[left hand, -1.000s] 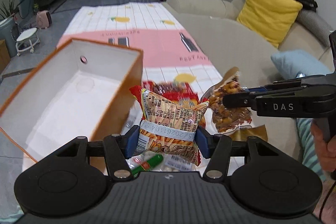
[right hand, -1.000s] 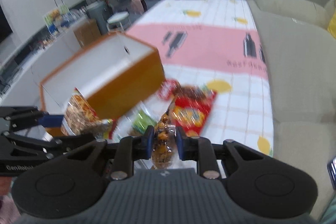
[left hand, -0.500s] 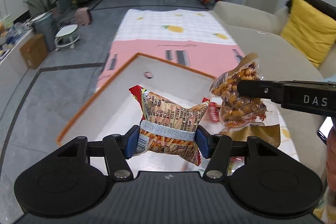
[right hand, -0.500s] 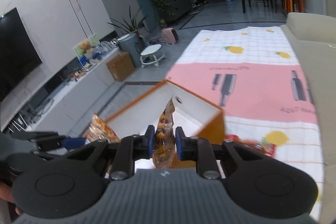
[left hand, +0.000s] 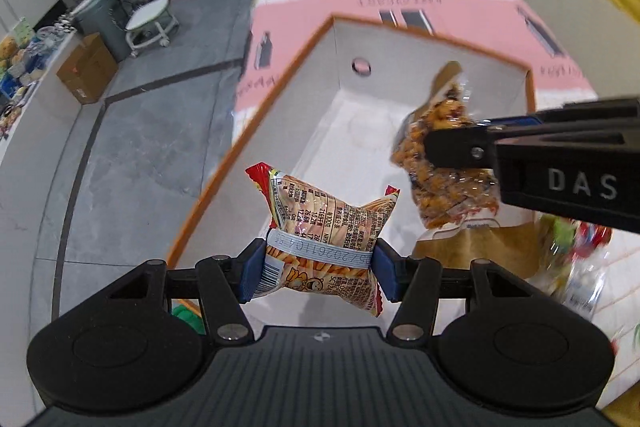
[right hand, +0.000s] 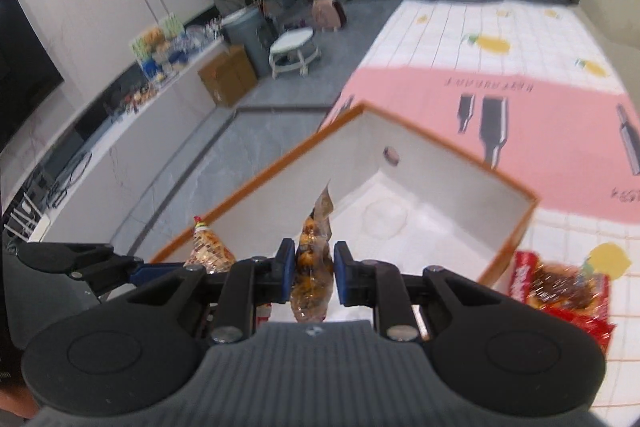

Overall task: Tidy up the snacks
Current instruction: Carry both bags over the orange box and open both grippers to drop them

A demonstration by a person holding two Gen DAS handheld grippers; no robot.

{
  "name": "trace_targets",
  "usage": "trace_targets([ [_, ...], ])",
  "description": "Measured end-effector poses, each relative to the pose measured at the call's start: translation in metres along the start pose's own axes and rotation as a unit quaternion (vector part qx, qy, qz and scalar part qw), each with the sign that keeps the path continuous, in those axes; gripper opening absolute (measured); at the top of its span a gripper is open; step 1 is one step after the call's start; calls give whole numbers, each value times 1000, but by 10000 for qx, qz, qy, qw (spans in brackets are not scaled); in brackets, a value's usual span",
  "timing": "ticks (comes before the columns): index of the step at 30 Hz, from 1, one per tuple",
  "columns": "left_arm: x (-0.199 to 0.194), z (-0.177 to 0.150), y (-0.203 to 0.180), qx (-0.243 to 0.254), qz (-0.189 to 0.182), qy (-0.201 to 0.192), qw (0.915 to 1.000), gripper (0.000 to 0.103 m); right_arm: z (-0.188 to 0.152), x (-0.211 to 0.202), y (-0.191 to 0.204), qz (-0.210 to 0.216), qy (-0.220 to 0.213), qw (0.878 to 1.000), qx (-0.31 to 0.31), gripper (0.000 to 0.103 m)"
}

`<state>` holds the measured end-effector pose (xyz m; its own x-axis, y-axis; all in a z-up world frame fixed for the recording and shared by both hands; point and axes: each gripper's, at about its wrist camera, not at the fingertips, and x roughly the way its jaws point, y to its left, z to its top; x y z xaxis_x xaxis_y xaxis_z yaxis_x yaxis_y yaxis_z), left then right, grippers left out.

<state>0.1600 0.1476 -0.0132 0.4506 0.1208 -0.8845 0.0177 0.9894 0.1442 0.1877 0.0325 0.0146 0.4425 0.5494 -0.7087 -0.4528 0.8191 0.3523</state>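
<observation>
The orange-rimmed white cardboard box point(left hand: 404, 131) looks bare inside: in both views its floor shows only a faint round mark, and no packet lies in it. So by my reading the sorting is at an early stage, with two packets lifted and nothing delivered yet. More snacks wait outside the box: a red wrapper with dark pieces point(right hand: 560, 291) lies on the white-and-pink checked cloth point(right hand: 540, 107) past the box's right-hand wall, and blurred wrappers sit at the right edge of the left wrist view.

The left gripper point(left hand: 318, 269) has its blue pads pressed against the two sides of a puffy printed snack bag with red ends point(left hand: 328, 223), squeezing it across a pale band of print. The bag bulges forward from the jaws and hangs over the near end of the box, just inside its near-left rim as that camera sees it.

The right gripper point(right hand: 314, 273) is nearly closed, pinching a clear packet of brown nut-like pieces point(right hand: 314, 267) edge-on, so the packet stands as a thin strip between the pads with its top pointing ahead. From the left wrist view that same packet point(left hand: 440, 163) hangs to the right of the left gripper and further forward, over the box's interior.

What remains, I judge, is to release both packets into the box and then fetch the rest from the cloth.
</observation>
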Motion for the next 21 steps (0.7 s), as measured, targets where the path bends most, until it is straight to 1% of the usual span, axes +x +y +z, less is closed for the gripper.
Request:
trace_targets([
  [4,15,-6,-1,226,-84,229,9994,65,-1,26,-1,59,445,9990,-52,17],
  [10,32,-10,-3,414,-53,415,9983,65,-4,51,-7,64,879,9961,56,17],
  [13,38,-11,-3,463,-61,512,9976,65,-7,59,-5,65,1016,9948,45,17],
  [18,46,-13,-4,539,51,624,9966,65,-14,72,-5,53,1232,9923,74,17],
  [21,51,-15,-6,565,82,760,9955,65,-16,77,-5,61,1346,9909,77,15],
])
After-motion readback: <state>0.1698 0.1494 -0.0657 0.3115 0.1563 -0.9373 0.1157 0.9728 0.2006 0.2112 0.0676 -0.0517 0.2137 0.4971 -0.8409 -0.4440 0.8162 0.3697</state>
